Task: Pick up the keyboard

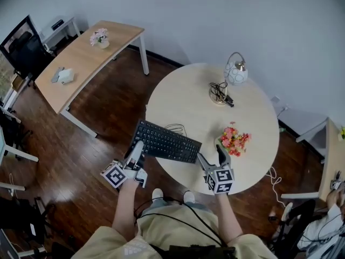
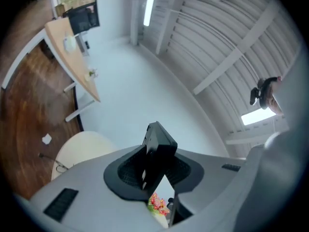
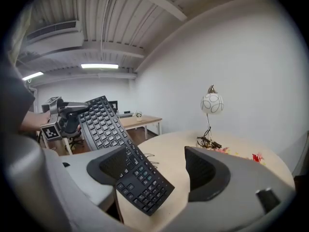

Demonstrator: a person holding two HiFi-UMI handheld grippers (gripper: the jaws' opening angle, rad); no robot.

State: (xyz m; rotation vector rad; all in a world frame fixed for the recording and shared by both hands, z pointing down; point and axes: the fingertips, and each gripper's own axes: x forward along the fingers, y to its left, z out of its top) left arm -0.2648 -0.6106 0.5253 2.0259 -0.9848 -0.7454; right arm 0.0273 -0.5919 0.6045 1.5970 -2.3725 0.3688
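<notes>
A black keyboard point(image 1: 166, 142) hangs tilted over the near edge of the round pale table point(image 1: 188, 99). My left gripper point(image 1: 137, 149) is shut on its left end. In the left gripper view the keyboard's edge point(image 2: 157, 151) stands upright, pinched between the dark pads. My right gripper point(image 1: 210, 154) stands open at the keyboard's right end. In the right gripper view the keyboard point(image 3: 120, 153) slants down past the left pad point(image 3: 108, 166), and the right pad point(image 3: 205, 173) is well apart from it. The left gripper point(image 3: 67, 112) shows at the keyboard's far end.
On the table stand a white globe lamp point(image 1: 235, 72) with a coiled cable point(image 1: 218, 92) and a bunch of pink and orange flowers point(image 1: 233, 139). A long wooden desk point(image 1: 91, 55) and an office chair point(image 1: 24, 47) are at the back left. The floor is dark wood.
</notes>
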